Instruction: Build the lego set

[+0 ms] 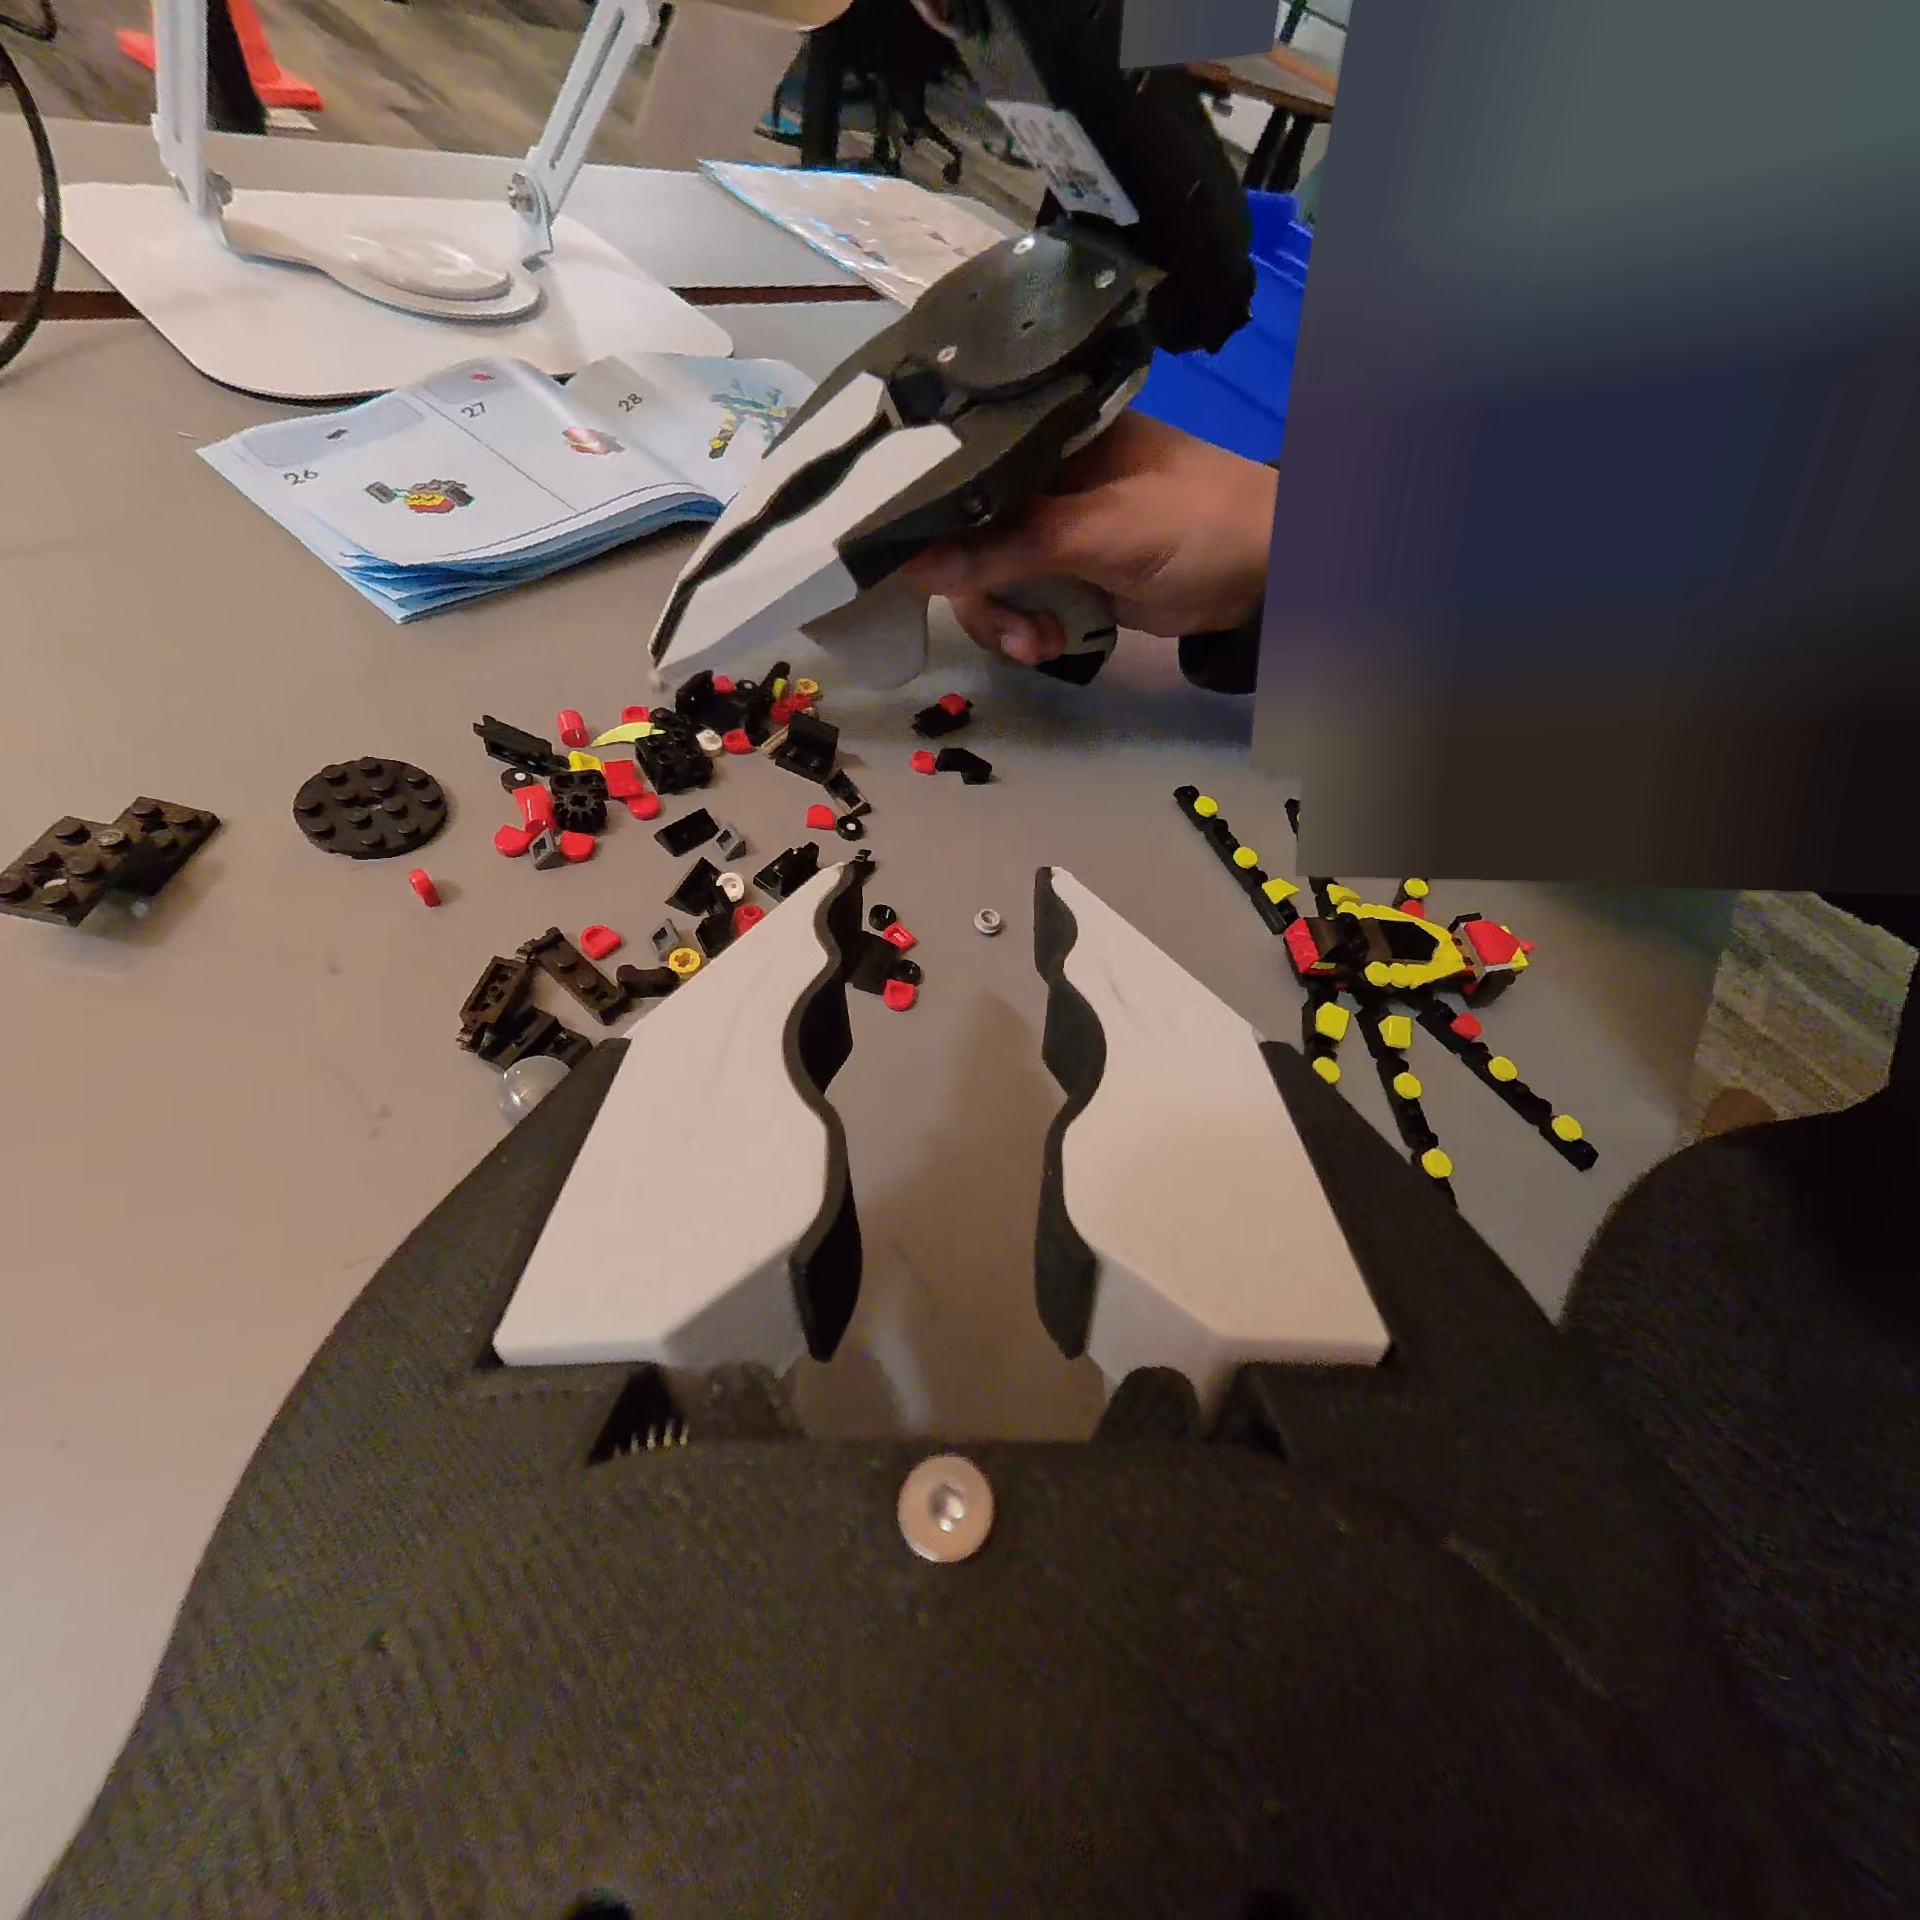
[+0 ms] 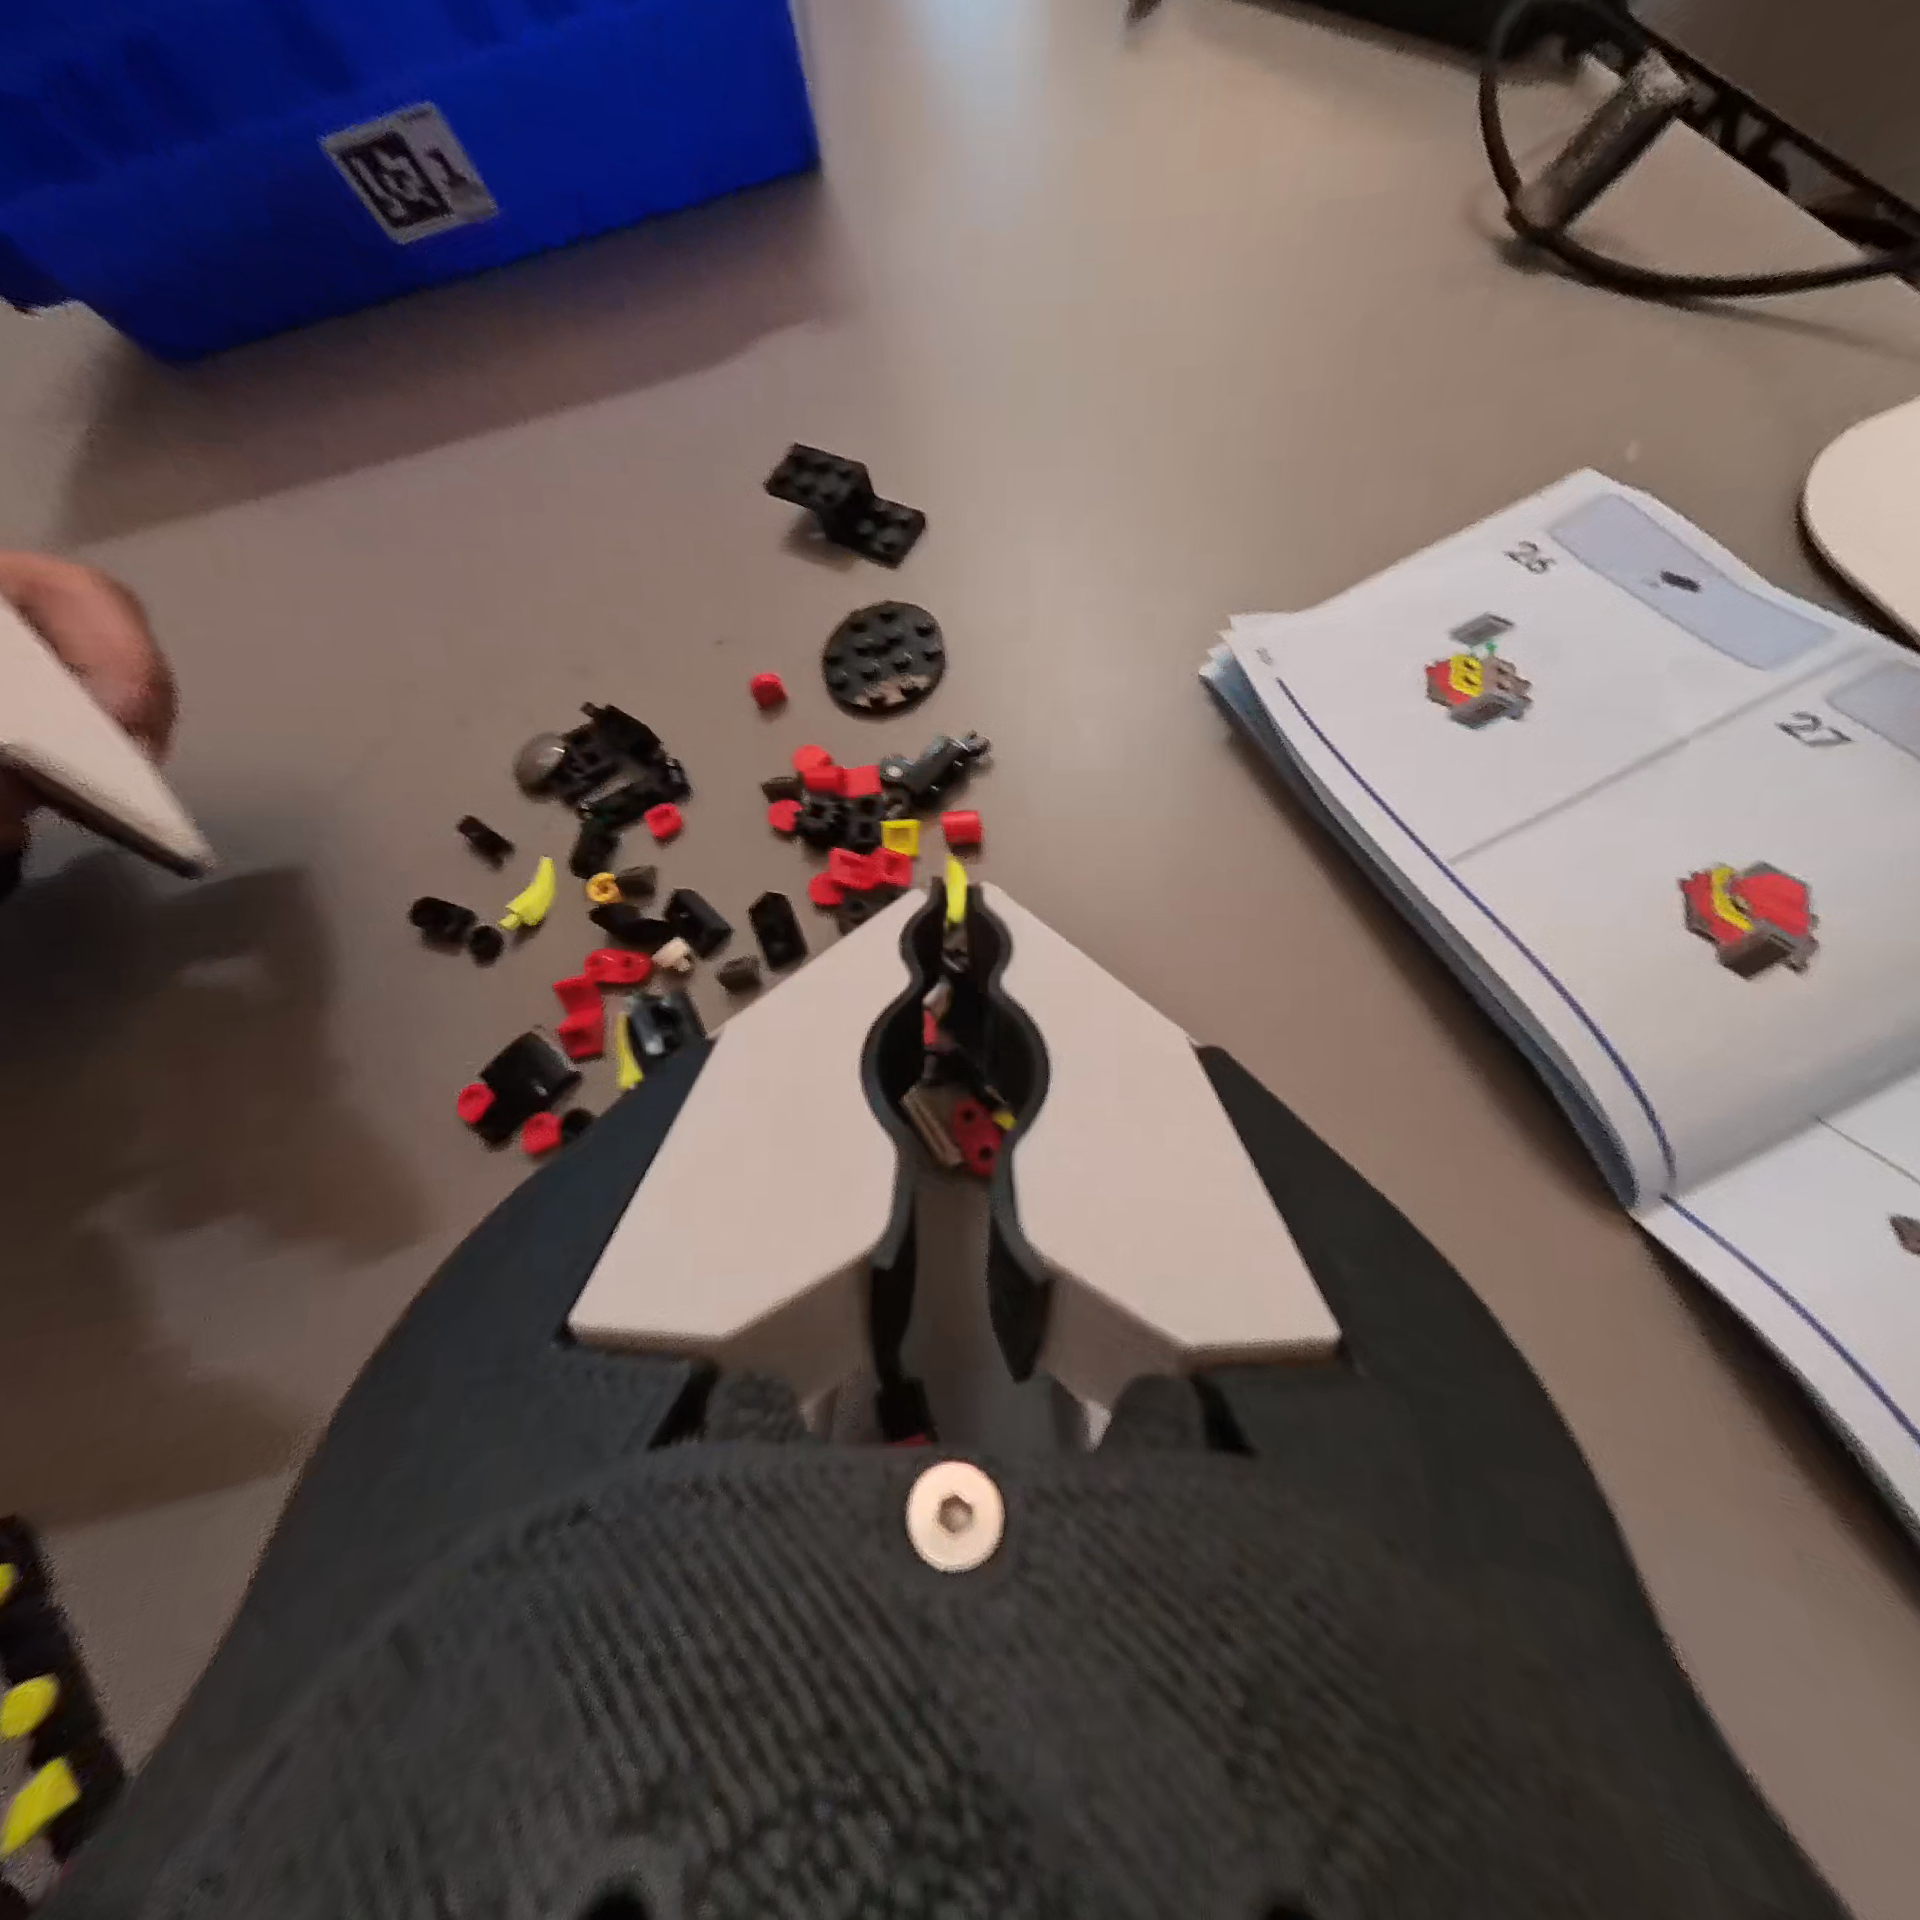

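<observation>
Yellow curved piece (image 2: 956, 896) pointing forward in right fingers (image 2: 992, 904), left fingers (image 1: 1049, 883) wide.

Both cameras sit behind their own fingers, looking steeply down at the grey tabletop (image 1: 187, 1039) from close above. They face roughly opposite ways, sharing the scattered pile of small black, red and yellow bricks (image 1: 665, 810) (image 2: 727, 894) and the open pale-blue instruction booklet (image 1: 488, 478) (image 2: 1621, 873).

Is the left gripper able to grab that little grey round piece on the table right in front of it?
Probably yes. The left gripper is open and holds nothing, and the little grey round piece lies alone on bare table just past its fingertips, apart from the pile of loose pieces.
</observation>
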The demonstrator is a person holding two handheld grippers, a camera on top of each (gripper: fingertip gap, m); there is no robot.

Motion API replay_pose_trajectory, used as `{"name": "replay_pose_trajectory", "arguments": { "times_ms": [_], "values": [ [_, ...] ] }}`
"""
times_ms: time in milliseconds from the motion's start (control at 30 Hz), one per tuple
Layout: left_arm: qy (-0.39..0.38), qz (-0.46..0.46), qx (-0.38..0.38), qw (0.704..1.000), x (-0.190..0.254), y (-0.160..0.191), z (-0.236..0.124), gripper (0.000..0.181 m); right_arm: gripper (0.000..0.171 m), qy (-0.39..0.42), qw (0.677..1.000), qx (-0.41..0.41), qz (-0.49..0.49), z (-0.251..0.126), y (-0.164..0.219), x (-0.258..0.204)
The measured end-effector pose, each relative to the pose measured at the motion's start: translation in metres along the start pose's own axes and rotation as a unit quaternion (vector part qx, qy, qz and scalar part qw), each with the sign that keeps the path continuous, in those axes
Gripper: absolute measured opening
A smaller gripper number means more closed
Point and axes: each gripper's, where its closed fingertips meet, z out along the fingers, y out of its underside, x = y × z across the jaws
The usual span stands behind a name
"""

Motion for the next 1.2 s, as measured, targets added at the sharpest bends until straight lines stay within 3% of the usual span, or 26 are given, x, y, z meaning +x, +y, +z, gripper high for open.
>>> {"name": "replay_pose_trajectory", "arguments": {
  "times_ms": [133,400,733,967,1200],
  "values": [
    [0.000,0.006,-0.006,1.000,0.001,0.003,0.002,0.032,0.008,-0.034,0.999,0.001,-0.001,0.000,-0.005,-0.019],
    [-0.001,0.011,-0.011,1.000,0.002,0.005,0.004,0.032,0.013,0.026,1.000,0.013,0.005,-0.025,-0.010,0.004],
    [-0.002,0.013,-0.014,1.000,0.002,0.006,0.004,0.031,0.017,0.058,0.998,-0.008,0.011,-0.029,0.005,0.020],
    [-0.004,0.014,-0.018,1.000,0.001,0.008,0.006,0.032,0.019,0.124,0.990,-0.002,0.062,-0.100,0.036,0.030],
    [-0.023,0.032,-0.030,0.999,0.004,0.013,0.015,0.032,0.020,0.170,0.978,0.038,0.113,-0.171,0.084,-0.021]
  ]
}}
